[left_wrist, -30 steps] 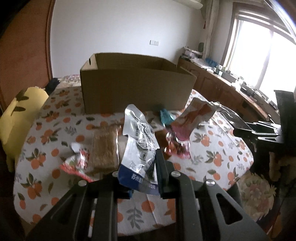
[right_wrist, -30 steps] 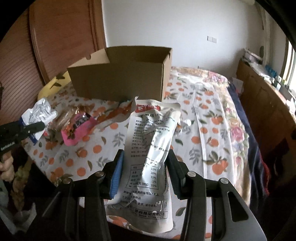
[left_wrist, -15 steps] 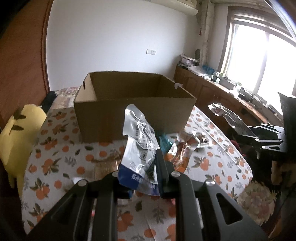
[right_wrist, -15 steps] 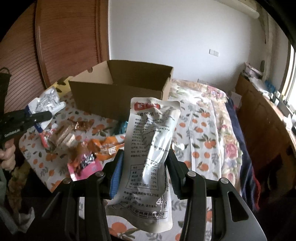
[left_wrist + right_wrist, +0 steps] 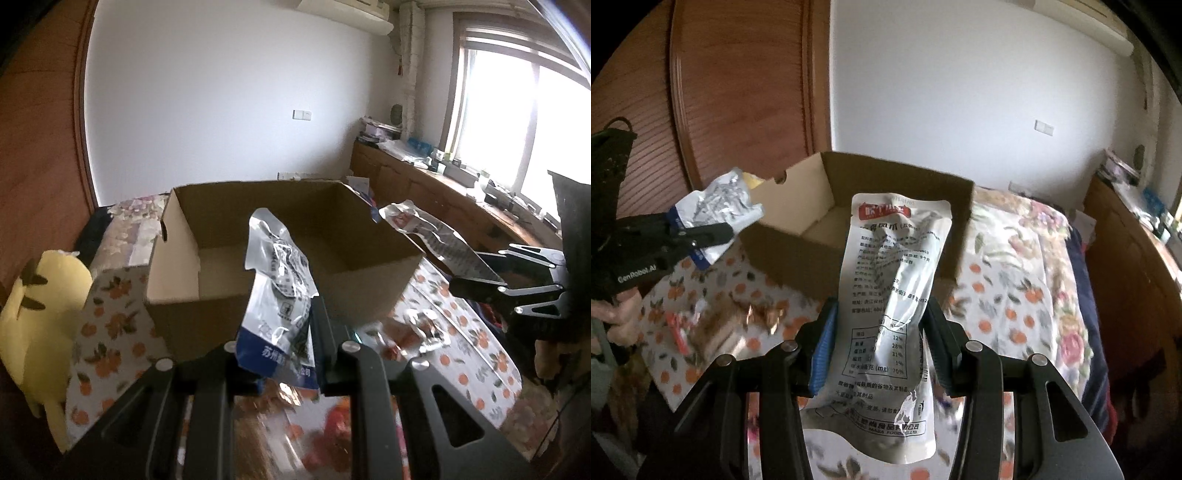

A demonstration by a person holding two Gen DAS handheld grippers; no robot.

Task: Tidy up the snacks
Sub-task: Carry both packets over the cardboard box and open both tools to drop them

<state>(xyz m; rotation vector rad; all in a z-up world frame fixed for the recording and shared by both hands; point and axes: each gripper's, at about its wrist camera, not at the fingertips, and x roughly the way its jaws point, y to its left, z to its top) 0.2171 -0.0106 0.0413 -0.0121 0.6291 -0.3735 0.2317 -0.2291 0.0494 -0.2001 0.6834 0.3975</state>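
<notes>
Now my left gripper (image 5: 286, 354) clamps a crinkled silver-blue foil pouch (image 5: 280, 295), my right gripper (image 5: 879, 343) a tall white printed pouch (image 5: 892, 302); I'd clear the open brown cardboard box's (image 5: 373, 291) near wall before releasing.

A counter (image 5: 110, 332) covered in a white cloth printed with oranges carries an open cardboard box (image 5: 369, 291), standing upright. In front of the box, loose snack packets (image 5: 713, 325) lie scattered on the cloth, red, orange and silver, too blurred to tell apart.
</notes>
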